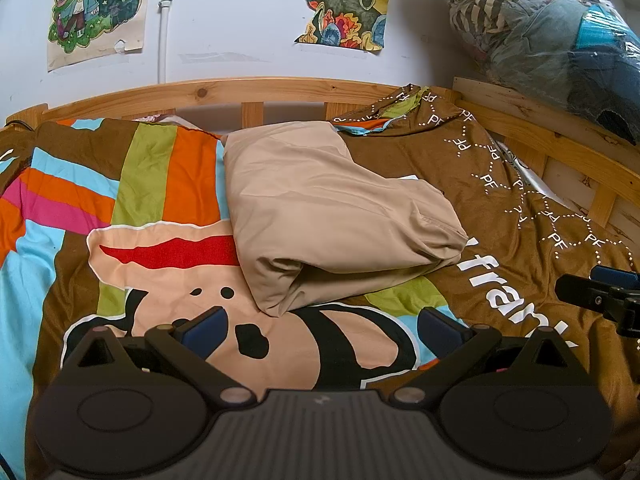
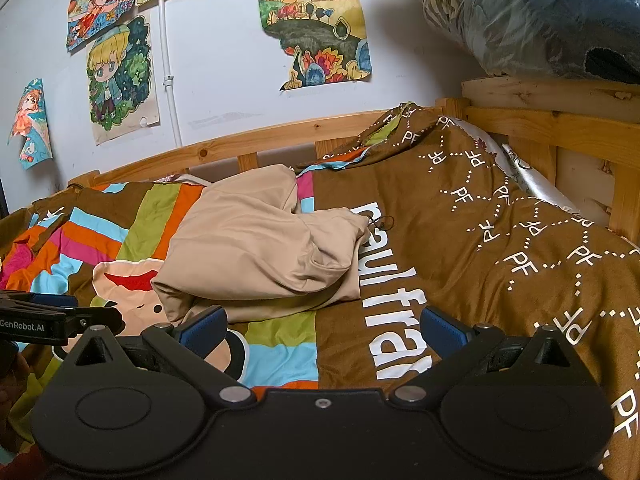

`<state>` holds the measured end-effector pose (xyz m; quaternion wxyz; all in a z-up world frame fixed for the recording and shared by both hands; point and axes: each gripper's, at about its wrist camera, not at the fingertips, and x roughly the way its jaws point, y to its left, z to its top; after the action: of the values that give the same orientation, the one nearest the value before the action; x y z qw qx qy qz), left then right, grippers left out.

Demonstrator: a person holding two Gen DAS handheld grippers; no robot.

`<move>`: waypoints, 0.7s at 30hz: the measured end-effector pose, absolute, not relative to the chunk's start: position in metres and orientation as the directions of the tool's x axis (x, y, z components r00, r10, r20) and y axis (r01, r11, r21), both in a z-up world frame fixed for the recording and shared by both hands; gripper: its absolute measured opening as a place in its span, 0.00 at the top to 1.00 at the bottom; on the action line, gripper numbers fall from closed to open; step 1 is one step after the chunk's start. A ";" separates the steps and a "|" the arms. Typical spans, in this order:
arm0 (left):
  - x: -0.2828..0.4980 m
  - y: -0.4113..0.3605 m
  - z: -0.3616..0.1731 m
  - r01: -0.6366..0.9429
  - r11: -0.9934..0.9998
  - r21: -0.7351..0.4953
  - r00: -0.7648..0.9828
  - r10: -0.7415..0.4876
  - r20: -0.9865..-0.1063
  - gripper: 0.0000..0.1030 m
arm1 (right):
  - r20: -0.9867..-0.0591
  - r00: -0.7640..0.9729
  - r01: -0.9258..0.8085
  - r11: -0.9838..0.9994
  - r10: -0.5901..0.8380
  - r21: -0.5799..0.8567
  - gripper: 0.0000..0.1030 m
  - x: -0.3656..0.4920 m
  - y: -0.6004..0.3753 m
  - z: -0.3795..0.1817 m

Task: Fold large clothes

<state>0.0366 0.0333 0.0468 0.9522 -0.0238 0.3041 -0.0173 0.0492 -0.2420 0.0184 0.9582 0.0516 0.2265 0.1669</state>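
A beige garment [image 1: 328, 216] lies folded into a thick bundle on the colourful bedspread [image 1: 160, 264], in the middle of the bed. In the right wrist view the same beige garment [image 2: 260, 248] sits left of centre. My left gripper [image 1: 320, 330] is open just short of the bundle's near edge, nothing between its blue pads. My right gripper [image 2: 322, 330] is also open and empty, a little nearer than the bundle and to its right. Each gripper shows at the edge of the other's view: the right gripper [image 1: 604, 296] and the left gripper [image 2: 60, 320].
A wooden bed rail [image 1: 256, 92] runs along the far side and the right side [image 2: 560, 128]. A clear plastic bag of clothes [image 1: 552, 36] rests on the right rail. Drawings [image 2: 316, 28] hang on the white wall behind the bed.
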 end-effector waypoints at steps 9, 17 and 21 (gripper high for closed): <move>0.036 0.032 0.047 0.016 0.998 -0.055 0.815 -0.045 -0.578 0.01 | -0.417 0.842 -0.297 0.939 0.343 0.175 0.01 0.049 -0.242 0.019; 0.036 0.032 0.047 0.015 0.998 -0.055 0.814 -0.044 -0.579 0.01 | -0.418 0.841 -0.296 0.939 0.343 0.175 0.01 0.049 -0.242 0.019; 0.036 0.031 0.047 0.015 0.998 -0.055 0.815 -0.044 -0.578 0.01 | -0.419 0.840 -0.297 0.939 0.344 0.176 0.01 0.050 -0.242 0.018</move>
<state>0.0362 0.0315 0.0467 0.9522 -0.0239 0.3040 -0.0154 0.0496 -0.2421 0.0182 0.9578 0.0520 0.2277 0.1674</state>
